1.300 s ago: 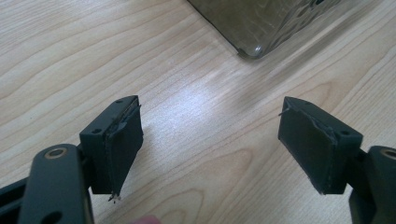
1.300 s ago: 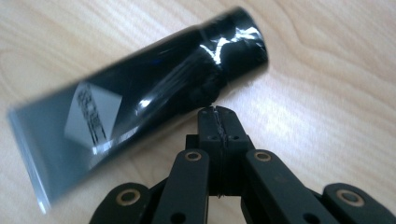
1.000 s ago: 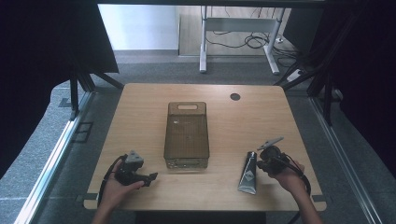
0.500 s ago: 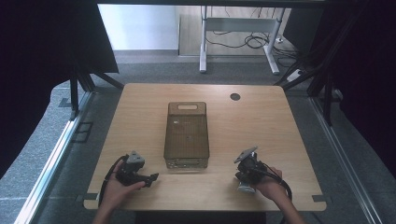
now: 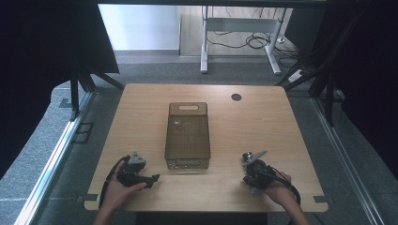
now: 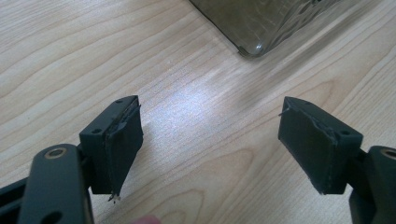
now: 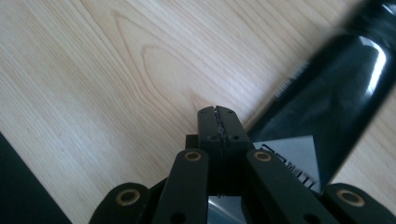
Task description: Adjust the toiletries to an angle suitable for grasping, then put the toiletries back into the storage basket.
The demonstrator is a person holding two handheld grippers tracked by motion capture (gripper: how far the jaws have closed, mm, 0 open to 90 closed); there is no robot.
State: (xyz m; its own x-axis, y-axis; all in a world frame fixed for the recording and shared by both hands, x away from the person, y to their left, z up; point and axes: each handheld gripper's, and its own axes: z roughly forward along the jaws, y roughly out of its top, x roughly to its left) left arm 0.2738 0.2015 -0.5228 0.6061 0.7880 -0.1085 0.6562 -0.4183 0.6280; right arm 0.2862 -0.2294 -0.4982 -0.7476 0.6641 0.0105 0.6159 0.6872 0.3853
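A smoky see-through box (image 5: 187,136) stands in the middle of the wooden table (image 5: 263,126), and its near corner (image 6: 266,23) shows in the left gripper view. My left gripper (image 5: 154,179) rests near the front left. Its jaws stand open over bare wood (image 6: 210,105) with nothing between them. At the front right my right gripper (image 5: 253,180) points down at the table. Its jaws are pressed together (image 7: 218,112) on a glossy dark pouch (image 7: 336,79) with a grey label. The pouch runs under the gripper and lies low on the wood (image 5: 256,190).
A small round dark hole (image 5: 236,97) sits in the tabletop at the back right. Dark curtains flank both sides, and a desk frame with cables stands beyond the far edge. The table's front edge lies just behind both hands.
My right gripper has moved left and a little down with the pouch. The pouch stood upright before and now lies low under the hand. The left gripper has kept still.
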